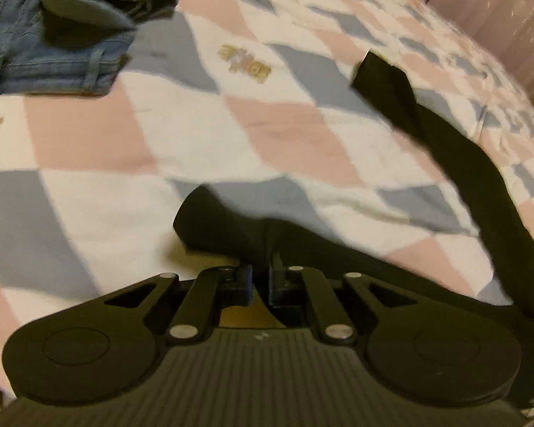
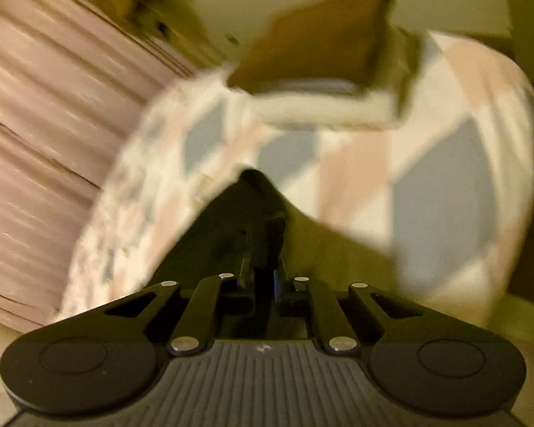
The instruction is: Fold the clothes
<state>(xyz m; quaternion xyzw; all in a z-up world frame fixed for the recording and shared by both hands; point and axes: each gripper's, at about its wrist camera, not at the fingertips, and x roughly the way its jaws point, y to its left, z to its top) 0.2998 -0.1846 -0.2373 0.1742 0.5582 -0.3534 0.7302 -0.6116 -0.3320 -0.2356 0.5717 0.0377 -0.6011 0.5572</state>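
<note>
The bed (image 1: 203, 131), spread with a quilt of pink, grey and white diamonds, fills most of the left wrist view and offers broad open room in its middle; its far edge curves along a pink pleated curtain (image 1: 498, 10), and in the blurred right wrist view the quilt drops off at a rounded corner with floor beyond. At the far left of the quilt sits a pile of denim clothes (image 1: 53, 35), some folded flat, with a dark piece lying on top. The black garment (image 1: 455, 149) hangs stretched between the two tools, one long limb of it trailing up across the quilt to a squared end, well apart from the denim. The left gripper (image 1: 260, 277) has its jaws drawn together on a bunched edge of this cloth; the right gripper (image 2: 263, 270) is likewise pinched on a dark fold that rises in a peak before it. The likely trouble is slippage: each hold looks to be a small bite of fabric, and a quick swing, which the blur suggests, could tug it free or let the trailing limb fold crookedly. Working too near the bed's corner could let cloth slide off the edge.
</note>
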